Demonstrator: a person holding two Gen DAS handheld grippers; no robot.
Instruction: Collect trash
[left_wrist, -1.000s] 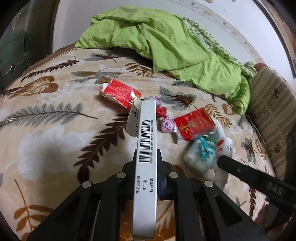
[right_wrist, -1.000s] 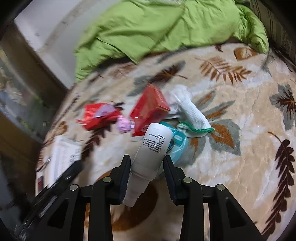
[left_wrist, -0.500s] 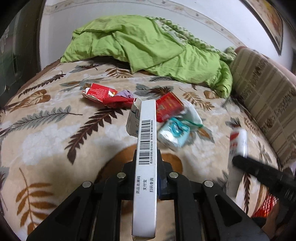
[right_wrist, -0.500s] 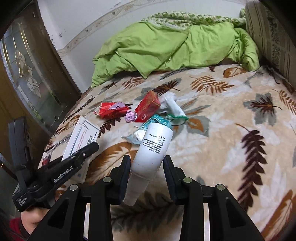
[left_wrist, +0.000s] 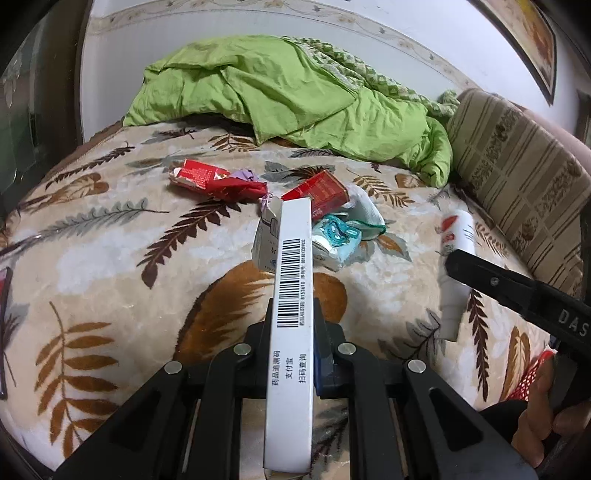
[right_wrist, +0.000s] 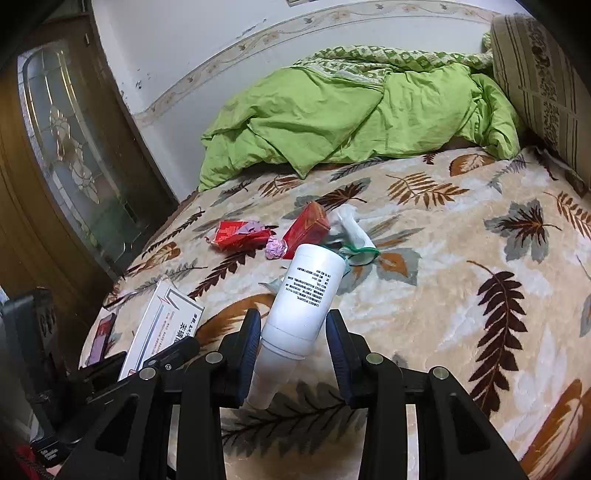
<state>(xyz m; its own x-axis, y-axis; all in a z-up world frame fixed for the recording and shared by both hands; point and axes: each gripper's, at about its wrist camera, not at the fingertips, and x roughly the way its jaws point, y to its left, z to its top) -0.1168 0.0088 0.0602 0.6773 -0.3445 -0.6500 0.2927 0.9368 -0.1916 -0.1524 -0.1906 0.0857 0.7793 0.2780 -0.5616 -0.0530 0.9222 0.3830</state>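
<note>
My left gripper (left_wrist: 293, 332) is shut on a flat white medicine box (left_wrist: 291, 295) with a barcode, held edge-up over the bed. The same white medicine box (right_wrist: 162, 328) and left gripper show low on the left of the right wrist view. A white plastic bottle (right_wrist: 308, 291), cap toward the camera, is clamped in my right gripper (right_wrist: 291, 339). From the left wrist view that white plastic bottle (left_wrist: 456, 258) hangs at the right. On the blanket lie a torn red packet (left_wrist: 210, 179), a red carton (left_wrist: 319, 192), a pink wrapper ball (right_wrist: 275, 248), a teal tissue pack (left_wrist: 334, 240) and a white sock (right_wrist: 351, 230).
The leaf-patterned blanket (right_wrist: 461, 266) covers the bed. A green duvet (left_wrist: 288, 92) is bunched at the far side by the wall. A striped cushion (left_wrist: 517, 177) stands at the right. A glass-panelled door (right_wrist: 70, 162) is at the left. A person's hand (left_wrist: 543, 413) holds the right gripper.
Both grippers have pulled back from the trash pile, each keeping its item. The bottle was lifted off the blanket beside the tissue pack. More of the bed and wall is in view now.
</note>
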